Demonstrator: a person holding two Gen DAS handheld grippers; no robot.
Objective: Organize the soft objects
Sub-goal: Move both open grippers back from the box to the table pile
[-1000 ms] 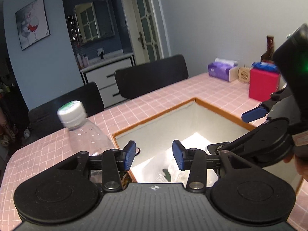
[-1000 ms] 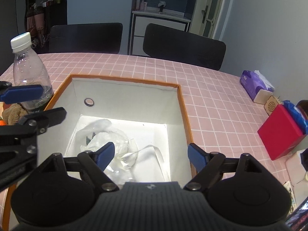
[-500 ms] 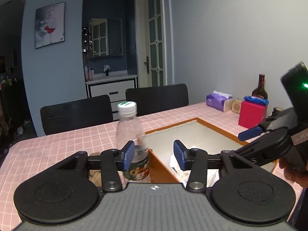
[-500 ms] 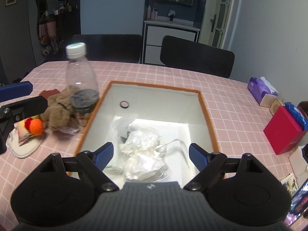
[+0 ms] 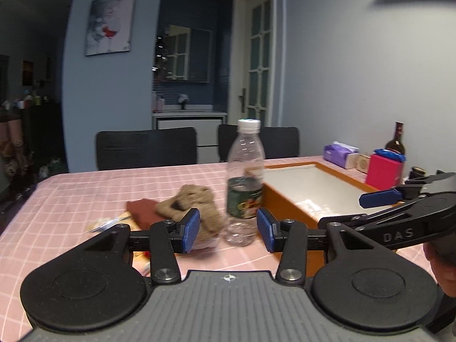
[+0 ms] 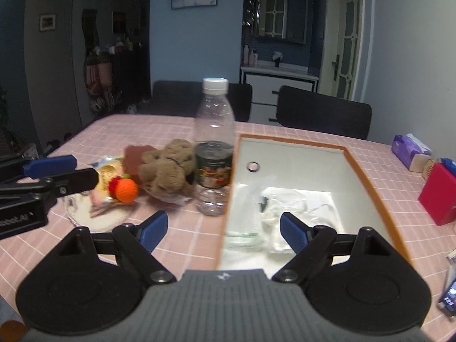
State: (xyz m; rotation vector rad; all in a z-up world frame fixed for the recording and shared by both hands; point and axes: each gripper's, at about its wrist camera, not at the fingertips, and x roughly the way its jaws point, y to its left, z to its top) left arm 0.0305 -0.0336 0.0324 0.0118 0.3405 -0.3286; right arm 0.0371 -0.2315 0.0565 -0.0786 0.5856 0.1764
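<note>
A brown plush toy [image 6: 168,168] lies on the pink checked tablecloth left of a clear plastic bottle [image 6: 214,145]. An orange knitted ball [image 6: 127,189] and a dark red cloth [image 6: 135,158] lie beside it, on and behind a white mat [image 6: 85,213]. The orange-rimmed white box [image 6: 367,179] holds crumpled clear plastic [image 6: 285,202]. My left gripper [image 5: 226,229] stands open and empty in front of the plush toy [image 5: 193,199] and bottle [image 5: 245,171]. My right gripper [image 6: 223,229] is open and empty over the box's near left rim.
A red box [image 6: 439,193], a purple tissue pack [image 6: 410,154] and a dark bottle [image 5: 395,139] stand at the table's right. Two black chairs [image 6: 322,114] line the far side. A small ring [image 6: 252,166] lies in the box. A phone [image 6: 449,296] rests at the near right.
Both grippers have drawn back from over the box and swung left. The plush toy, orange ball and cloth came into view. The bottle now stands ahead of both.
</note>
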